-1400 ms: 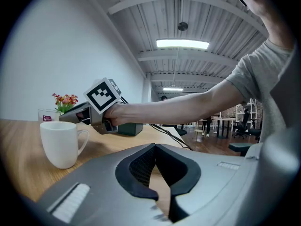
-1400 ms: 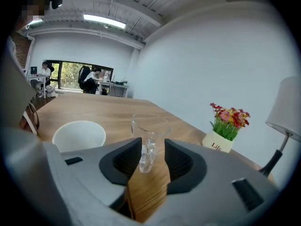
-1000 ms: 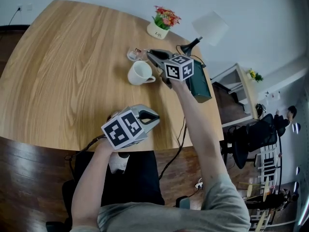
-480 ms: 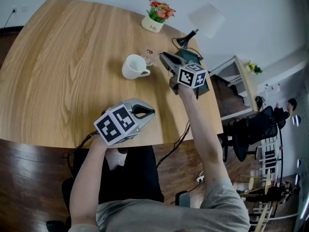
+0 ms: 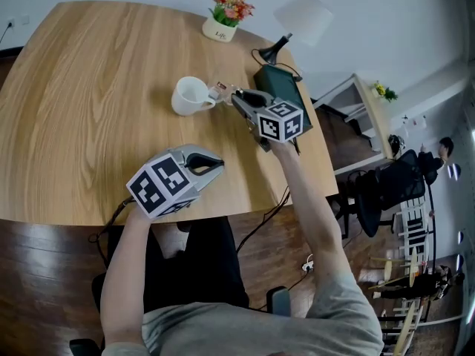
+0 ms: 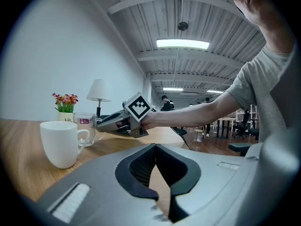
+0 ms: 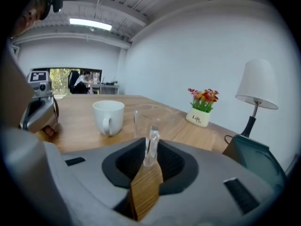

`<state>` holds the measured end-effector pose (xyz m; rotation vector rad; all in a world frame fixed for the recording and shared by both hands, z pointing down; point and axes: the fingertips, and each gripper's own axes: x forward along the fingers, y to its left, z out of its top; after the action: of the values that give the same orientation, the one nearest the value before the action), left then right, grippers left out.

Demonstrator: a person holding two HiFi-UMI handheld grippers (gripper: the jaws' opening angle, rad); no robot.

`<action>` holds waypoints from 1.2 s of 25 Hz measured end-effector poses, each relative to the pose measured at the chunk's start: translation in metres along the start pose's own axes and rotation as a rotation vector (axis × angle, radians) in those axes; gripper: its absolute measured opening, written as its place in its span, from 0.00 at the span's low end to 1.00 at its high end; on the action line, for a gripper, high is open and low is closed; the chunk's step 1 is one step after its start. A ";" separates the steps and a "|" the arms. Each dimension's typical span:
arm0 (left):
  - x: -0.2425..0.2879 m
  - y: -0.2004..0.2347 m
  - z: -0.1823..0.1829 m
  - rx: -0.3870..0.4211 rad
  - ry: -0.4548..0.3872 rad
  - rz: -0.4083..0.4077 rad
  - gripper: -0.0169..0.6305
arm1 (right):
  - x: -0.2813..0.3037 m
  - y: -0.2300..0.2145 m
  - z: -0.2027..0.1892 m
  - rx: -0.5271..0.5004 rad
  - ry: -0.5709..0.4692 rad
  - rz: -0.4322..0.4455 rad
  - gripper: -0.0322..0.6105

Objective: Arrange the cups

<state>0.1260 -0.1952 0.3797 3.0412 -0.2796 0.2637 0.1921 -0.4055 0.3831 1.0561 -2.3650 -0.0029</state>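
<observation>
right gripper (image 5: 236, 96): tongs have just been opening and stand apart, with the glass cup's (image 6: 84, 127) handle (image 7: 152, 147) loose between them. Reads as a release, not a grab. The cup stands upright on the table (image 5: 89, 87), just beside the white mug (image 5: 189, 95), toward the far right end. The right gripper view shows a small gap between the two; from above, contact at the mug's handle can't be ruled out.

Placement looks deliberate: both cups side by side, nearer than the flower pot (image 7: 198, 119) and lamp (image 7: 256, 86), clear of the dark green case (image 7: 256, 159) at the table edge. Taking the cup by the handle makes sense, since the clear wall looks wide and slick and the handle is the narrow part the tongs fit.

left gripper (image 5: 217, 163): tongs' tips together, nothing in them. It sits low over the near table edge, well apart from both cups, probably to leave the right side room.

Writing: the pot reads "Life"; the smaller line under it is too small to read. The glass cup has a small red label, text unreadable. Both grippers' cubes show black-and-white square markers, no letters.

Judgement: arrangement nearly done. Next step is backing the right tongs straight off the handle without dragging the cup.
</observation>
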 end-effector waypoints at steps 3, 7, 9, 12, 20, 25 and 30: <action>0.002 0.000 0.001 -0.002 -0.002 0.001 0.04 | 0.010 0.001 -0.008 -0.019 0.043 0.002 0.19; 0.002 -0.001 0.002 0.000 0.000 -0.004 0.04 | 0.004 -0.003 0.006 0.001 -0.014 -0.008 0.19; 0.001 -0.001 0.001 0.000 0.000 -0.002 0.04 | 0.004 -0.001 0.008 -0.012 -0.015 0.005 0.18; 0.001 -0.001 0.001 -0.002 -0.001 0.000 0.04 | 0.001 0.001 0.012 0.017 -0.034 0.040 0.14; -0.001 -0.001 -0.001 0.001 -0.002 -0.007 0.04 | -0.016 -0.007 0.008 0.168 -0.166 -0.025 0.14; -0.003 -0.001 0.000 -0.002 -0.003 -0.002 0.04 | -0.055 -0.036 0.040 0.214 -0.271 -0.067 0.14; -0.001 -0.001 0.001 -0.002 -0.004 -0.003 0.04 | -0.107 -0.134 0.048 0.258 -0.246 -0.256 0.14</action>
<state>0.1255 -0.1942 0.3790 3.0403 -0.2751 0.2577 0.3194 -0.4342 0.2619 1.5572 -2.4743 0.0855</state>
